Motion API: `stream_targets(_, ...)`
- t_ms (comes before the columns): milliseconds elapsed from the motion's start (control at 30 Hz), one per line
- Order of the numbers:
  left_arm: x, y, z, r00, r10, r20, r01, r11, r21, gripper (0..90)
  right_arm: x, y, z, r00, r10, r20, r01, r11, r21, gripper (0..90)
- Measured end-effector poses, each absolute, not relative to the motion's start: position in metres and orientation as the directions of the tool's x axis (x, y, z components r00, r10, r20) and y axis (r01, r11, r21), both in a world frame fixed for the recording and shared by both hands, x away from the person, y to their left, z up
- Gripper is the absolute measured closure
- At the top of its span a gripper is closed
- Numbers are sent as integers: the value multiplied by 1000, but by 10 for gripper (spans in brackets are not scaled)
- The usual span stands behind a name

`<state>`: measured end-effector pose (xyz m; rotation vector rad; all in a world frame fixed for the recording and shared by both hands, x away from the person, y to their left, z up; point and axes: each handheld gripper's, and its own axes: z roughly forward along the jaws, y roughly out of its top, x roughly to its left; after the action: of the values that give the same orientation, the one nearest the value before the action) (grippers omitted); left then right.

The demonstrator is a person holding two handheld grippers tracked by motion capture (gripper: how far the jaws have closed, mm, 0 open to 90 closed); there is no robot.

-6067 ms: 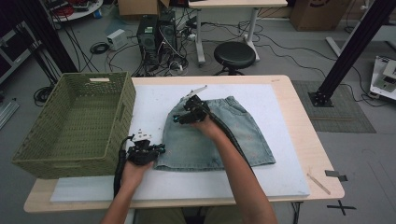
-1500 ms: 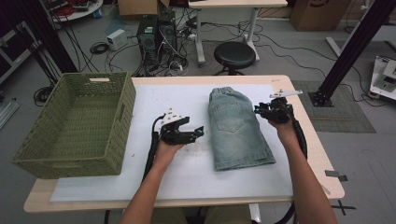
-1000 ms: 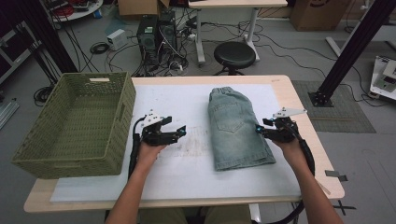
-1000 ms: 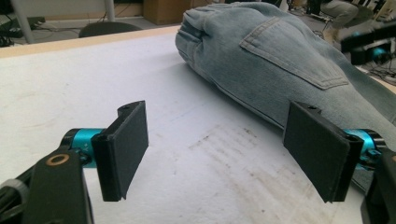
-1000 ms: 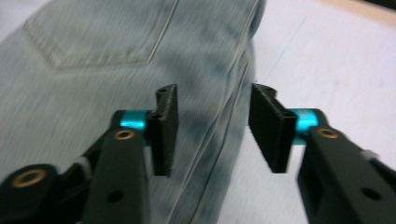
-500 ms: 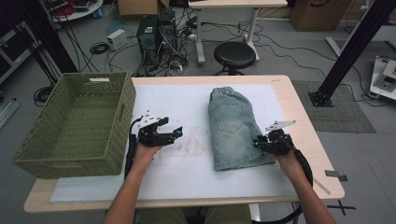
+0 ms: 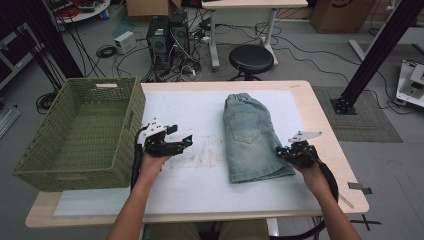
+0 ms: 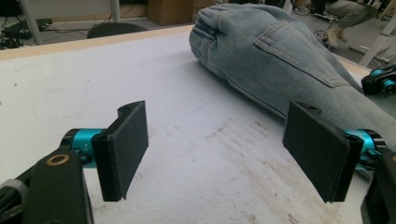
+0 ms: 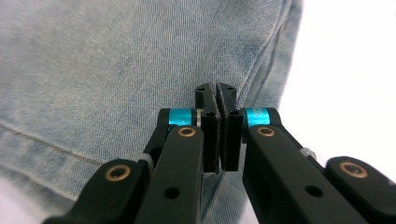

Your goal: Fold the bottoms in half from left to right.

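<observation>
A light blue denim garment (image 7: 252, 137) lies folded lengthwise on the white mat (image 7: 200, 105), waistband at the far end. My right gripper (image 7: 280, 151) sits low at its right edge near the hem. Its jaws have just been closing and are now shut, and in the right gripper view the gripper (image 9: 217, 93) pinches a thin strip of the denim (image 9: 93, 70) at the side seam. My left gripper (image 7: 181, 135) rests open on the mat, left of the garment. In the left gripper view its tip (image 8: 215, 149) holds nothing, with the denim (image 8: 280, 51) beyond it.
A green woven basket (image 7: 100, 81) stands at the table's left end, close to my left hand. The table's wooden edge (image 7: 330, 125) runs just right of my right hand. A black stool (image 7: 251, 59) and cables are on the floor behind the table.
My right gripper has slid toward the near end of the denim's right edge, sunk to it and shut. The left gripper has stayed put over the last second. The garment, spread earlier, now lies folded.
</observation>
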<state>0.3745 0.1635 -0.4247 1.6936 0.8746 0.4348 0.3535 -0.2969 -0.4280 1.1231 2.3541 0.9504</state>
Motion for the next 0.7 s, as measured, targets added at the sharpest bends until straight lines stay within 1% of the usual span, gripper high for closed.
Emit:
stream_targets(100, 374, 165, -424, 657, 739, -149, 323, -98, 941, 226, 345, -307, -418, -608, 791, -67, 525, 463, 714, 900)
stream_targets(267, 373, 164, -423, 656, 741, -146, 324, -101, 941, 226, 335, -320, -413, -594, 802, -67, 532, 453, 716, 900)
stream_targets(700, 372, 167, -422, 655, 741, -144, 324, -103, 940, 226, 337, -319, -435, -591, 803, -71, 564, 475, 676, 896)
